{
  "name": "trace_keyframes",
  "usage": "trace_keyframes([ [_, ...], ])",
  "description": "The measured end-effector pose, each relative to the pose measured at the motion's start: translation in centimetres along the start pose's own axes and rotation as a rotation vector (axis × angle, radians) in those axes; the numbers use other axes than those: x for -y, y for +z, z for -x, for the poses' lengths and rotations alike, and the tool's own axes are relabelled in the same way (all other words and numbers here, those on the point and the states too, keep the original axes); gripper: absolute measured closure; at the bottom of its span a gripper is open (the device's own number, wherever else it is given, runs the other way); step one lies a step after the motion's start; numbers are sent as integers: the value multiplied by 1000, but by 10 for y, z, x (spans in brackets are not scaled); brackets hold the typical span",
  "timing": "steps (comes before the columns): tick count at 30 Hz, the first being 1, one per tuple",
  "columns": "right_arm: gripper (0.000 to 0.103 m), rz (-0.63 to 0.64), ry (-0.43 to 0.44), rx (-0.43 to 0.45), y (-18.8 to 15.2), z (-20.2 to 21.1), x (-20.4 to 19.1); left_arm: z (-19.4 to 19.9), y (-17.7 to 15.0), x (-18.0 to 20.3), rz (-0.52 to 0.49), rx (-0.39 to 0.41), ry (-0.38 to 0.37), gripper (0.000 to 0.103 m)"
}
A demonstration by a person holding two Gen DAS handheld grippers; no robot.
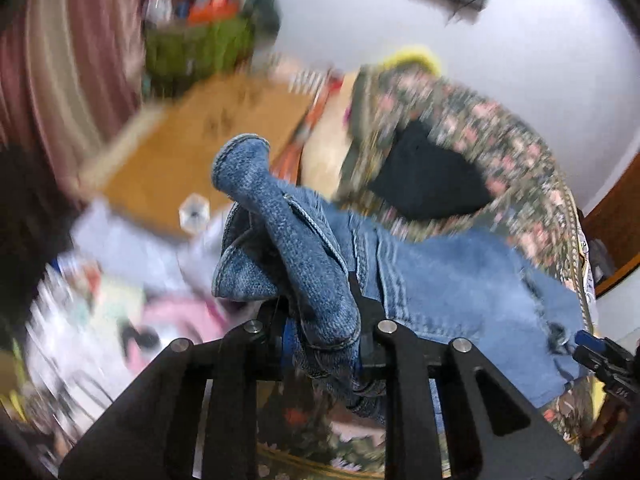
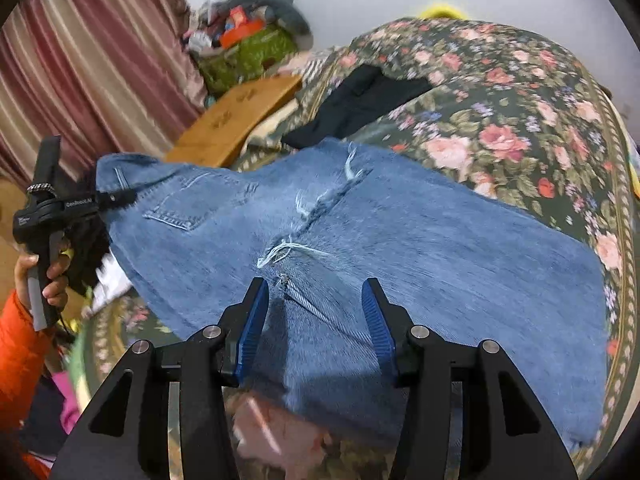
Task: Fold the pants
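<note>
Blue ripped jeans (image 2: pixel 400 240) lie spread across a floral bedspread (image 2: pixel 520 120). My left gripper (image 1: pixel 320 320) is shut on the jeans' waistband (image 1: pixel 304 256), which bunches up between its fingers and lifts off the bed. In the right wrist view the left gripper (image 2: pixel 116 199) holds the waist corner at far left. My right gripper (image 2: pixel 316 300) is open, its blue pads (image 2: pixel 252 328) straddling the leg fabric near the frayed rip (image 2: pixel 280 252) without closing on it. It shows in the left wrist view (image 1: pixel 592 344) at the jeans' far edge.
A black garment (image 2: pixel 360 100) lies on the bedspread behind the jeans. A wooden board (image 2: pixel 236 116) sits beside the bed at the left. A green bag of clutter (image 2: pixel 248 48) and striped curtains (image 2: pixel 80 60) stand behind. Mixed clothes (image 1: pixel 120 300) are piled below left.
</note>
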State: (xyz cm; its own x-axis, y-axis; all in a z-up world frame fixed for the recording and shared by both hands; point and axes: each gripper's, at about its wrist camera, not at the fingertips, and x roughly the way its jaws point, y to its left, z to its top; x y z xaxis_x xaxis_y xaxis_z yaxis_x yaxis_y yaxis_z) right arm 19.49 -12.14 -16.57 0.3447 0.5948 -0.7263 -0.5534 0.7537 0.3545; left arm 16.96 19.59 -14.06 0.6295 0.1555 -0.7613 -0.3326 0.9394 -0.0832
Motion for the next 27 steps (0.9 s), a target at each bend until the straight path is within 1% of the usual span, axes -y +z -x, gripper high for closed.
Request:
trace_keyframes([
  [3, 56, -47, -16, 57, -8, 29, 18, 33, 16, 39, -110, 138, 24, 82],
  [4, 56, -63, -33, 66, -12, 36, 25, 46, 22, 59, -150, 192, 17, 82],
  [5, 56, -80, -59, 71, -17, 44, 35, 56, 27, 75, -179, 228, 5, 82],
  [7, 56, -107, -104, 72, -27, 53, 54, 71, 35, 108, -235, 294, -17, 82],
  [9, 56, -139, -155, 72, -37, 61, 73, 79, 41, 139, -276, 330, -41, 82],
  [10, 56, -157, -174, 72, -44, 66, 83, 82, 45, 160, -299, 344, -65, 82],
  [12, 56, -201, -184, 74, -59, 76, 102, 83, 53, 194, -331, 351, -102, 82],
  [15, 56, -245, -183, 65, -76, 83, 120, 84, 59, 237, -369, 340, -164, 82],
  [17, 56, -269, -180, 60, -84, 81, 130, 78, 63, 273, -390, 326, -207, 83],
  [18, 56, -284, -182, 50, -87, 78, 134, 78, 62, 281, -395, 327, -212, 83],
  [20, 56, -320, -167, 28, -94, 70, 146, 70, 57, 311, -415, 315, -244, 83],
  [22, 54, -363, -125, 52, -98, 70, 154, 58, 48, 337, -448, 293, -260, 83],
  [23, 54, -367, -118, 52, -98, 70, 155, 51, 41, 353, -472, 272, -273, 83],
  [24, 54, -365, -117, 53, -97, 69, 155, 47, 36, 361, -484, 257, -284, 83],
  [27, 54, -350, -122, 55, -97, 68, 151, 26, 17, 397, -528, 177, -338, 83],
])
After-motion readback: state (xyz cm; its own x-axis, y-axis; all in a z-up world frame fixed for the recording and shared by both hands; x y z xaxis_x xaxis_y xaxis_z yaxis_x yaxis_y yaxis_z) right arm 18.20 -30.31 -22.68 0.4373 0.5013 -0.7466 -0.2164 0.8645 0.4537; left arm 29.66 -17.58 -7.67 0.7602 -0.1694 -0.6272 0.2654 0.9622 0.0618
